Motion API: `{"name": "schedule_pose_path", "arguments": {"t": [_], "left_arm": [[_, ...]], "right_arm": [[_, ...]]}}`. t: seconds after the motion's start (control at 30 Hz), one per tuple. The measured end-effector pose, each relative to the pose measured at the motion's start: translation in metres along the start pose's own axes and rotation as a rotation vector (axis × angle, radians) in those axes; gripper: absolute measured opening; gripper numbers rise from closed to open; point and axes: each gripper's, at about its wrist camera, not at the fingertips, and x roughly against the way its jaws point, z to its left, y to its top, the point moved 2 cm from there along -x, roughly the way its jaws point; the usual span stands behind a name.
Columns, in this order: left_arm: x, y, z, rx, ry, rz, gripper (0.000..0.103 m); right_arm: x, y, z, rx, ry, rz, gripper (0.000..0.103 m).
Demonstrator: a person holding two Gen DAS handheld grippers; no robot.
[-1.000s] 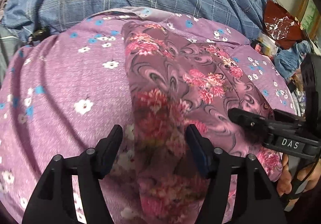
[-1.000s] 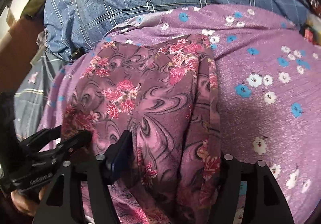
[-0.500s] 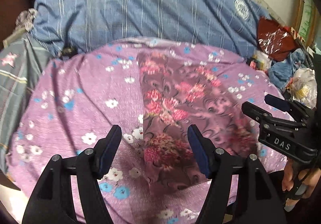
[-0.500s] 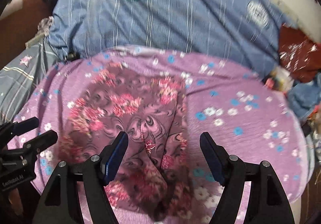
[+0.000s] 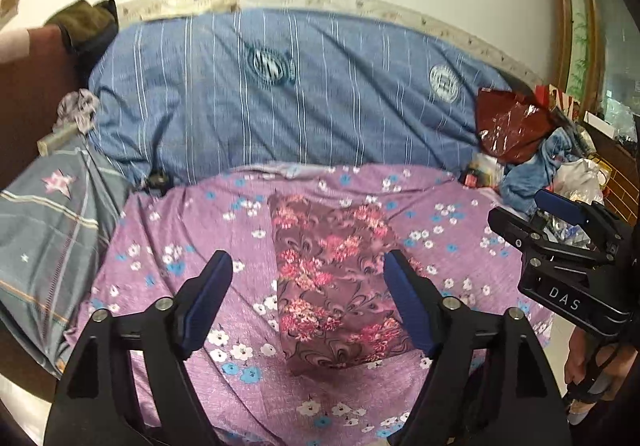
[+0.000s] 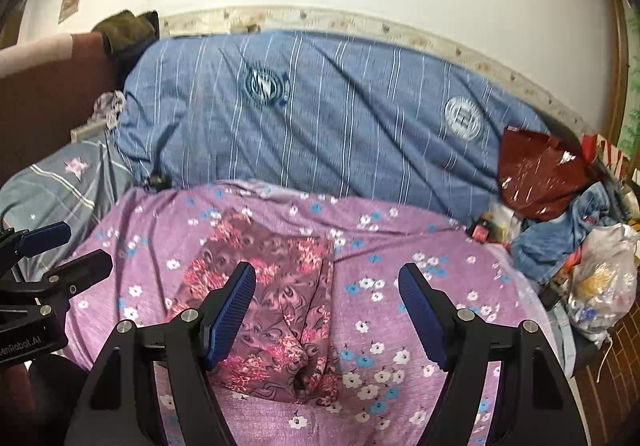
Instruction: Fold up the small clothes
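Note:
A folded maroon garment with pink flowers [image 5: 336,278] lies flat on the purple flowered sheet [image 5: 192,254]; it also shows in the right wrist view [image 6: 276,298]. My left gripper [image 5: 308,298] is open and empty, held well above the garment's near part. My right gripper [image 6: 328,310] is open and empty, above the garment's right edge. The right gripper shows at the right of the left wrist view [image 5: 560,230], and the left gripper shows at the left of the right wrist view [image 6: 52,254].
A blue striped quilt [image 5: 288,94] lies behind the sheet against the wall. A grey star-print cloth [image 5: 48,230] is at the left. A red bag [image 5: 512,122], blue denim [image 6: 560,238] and a plastic bag [image 6: 604,278] are piled at the right.
Both grippers have pulled up and back from the garment, which now looks smaller and lies alone on the sheet. Both stay open.

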Motion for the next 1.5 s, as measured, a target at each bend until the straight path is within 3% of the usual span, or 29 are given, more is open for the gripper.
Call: {"name": "schedule_pose_path", "arguments": {"t": [0.43,0.6,1.5], "left_arm": [[0.048,0.014,-0.004,-0.015,0.071,-0.099,0.088],[0.059,0.013,-0.003,-0.016,0.11,-0.146,0.103],[0.068,0.013,0.001,0.0,0.114,-0.159,0.103]], "right_arm": [[0.044,0.016,-0.007,-0.049,-0.027,-0.071,0.076],[0.055,0.019,-0.007,-0.056,-0.036,-0.093,0.076],[0.082,0.026,-0.003,-0.063,-0.005,-0.159,0.077]]}}
